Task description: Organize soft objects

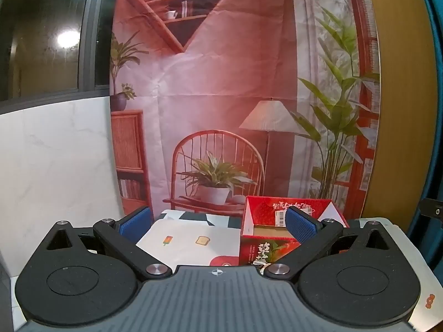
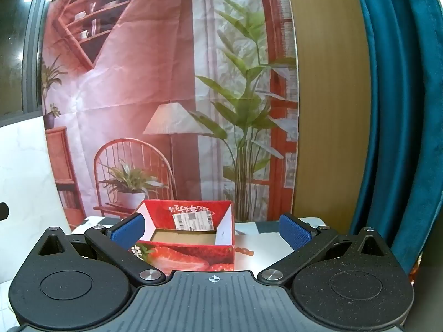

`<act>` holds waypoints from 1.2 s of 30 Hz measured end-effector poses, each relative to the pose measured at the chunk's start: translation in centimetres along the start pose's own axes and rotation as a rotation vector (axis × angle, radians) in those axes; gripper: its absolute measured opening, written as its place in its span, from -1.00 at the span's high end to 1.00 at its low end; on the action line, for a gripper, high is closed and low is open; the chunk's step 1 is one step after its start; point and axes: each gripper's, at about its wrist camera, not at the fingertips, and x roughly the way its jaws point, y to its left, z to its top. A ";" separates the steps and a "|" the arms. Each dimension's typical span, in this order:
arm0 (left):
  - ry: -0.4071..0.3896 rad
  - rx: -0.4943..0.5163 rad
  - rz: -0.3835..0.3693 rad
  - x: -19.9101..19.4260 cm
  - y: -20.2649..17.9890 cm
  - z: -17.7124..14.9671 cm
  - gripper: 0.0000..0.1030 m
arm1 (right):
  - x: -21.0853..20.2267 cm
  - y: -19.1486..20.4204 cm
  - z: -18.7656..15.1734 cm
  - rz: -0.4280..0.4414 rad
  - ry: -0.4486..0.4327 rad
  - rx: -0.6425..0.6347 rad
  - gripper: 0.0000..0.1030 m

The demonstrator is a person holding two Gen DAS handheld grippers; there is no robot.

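- Left gripper (image 1: pixel 218 222), black linkage arms with blue ribbed pads: spread fully apart, nothing between the pads, nothing grasped.
- Right gripper (image 2: pixel 211 228), same black-and-blue build: likewise spread wide and released, pads touching nothing.
- Open-topped red cardboard box printed with strawberries (image 1: pixel 277 221): ahead of the left gripper and toward its right side, partly hidden behind the right blue pad (image 1: pixel 300 225); brown floor inside and a white barcode label on the far inner wall.
- Same red box (image 2: pixel 191 238) from the right wrist: straight ahead and a little left of centre, its near left corner behind the left blue pad (image 2: pixel 127 231), its right wall well clear of the other pad.
- Box interior: seemingly empty of soft things, though the near wall hides the front of the floor.
- White tablecloth with small printed pictures (image 1: pixel 191 240): spread on the table under and ahead of the left gripper, the box standing on it; an ice lolly and a slice of toast among the prints between the pads.
- Printed fabric backdrop of a room scene, with chair, lamp and plants (image 1: pixel 221 96): hanging upright beyond the table, behind the box.
- Teal velvet curtain (image 2: pixel 396 110): far to the right of the right gripper.
- White marbled panel (image 1: pixel 55 160): off to the left of the left gripper, beside the backdrop.
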 end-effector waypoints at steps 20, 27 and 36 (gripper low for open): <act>0.004 -0.004 0.018 0.1 -0.1 -0.1 -1.00 | 0.2 -0.1 -0.1 -0.001 0.002 0.002 -0.99; 0.004 -0.004 0.018 0.1 -0.1 -0.1 -1.00 | 0.1 0.0 -0.1 -0.002 0.001 0.002 -0.99; 0.003 -0.005 0.018 0.1 -0.1 -0.1 -1.00 | 0.1 0.0 -0.1 -0.002 0.002 0.002 -0.99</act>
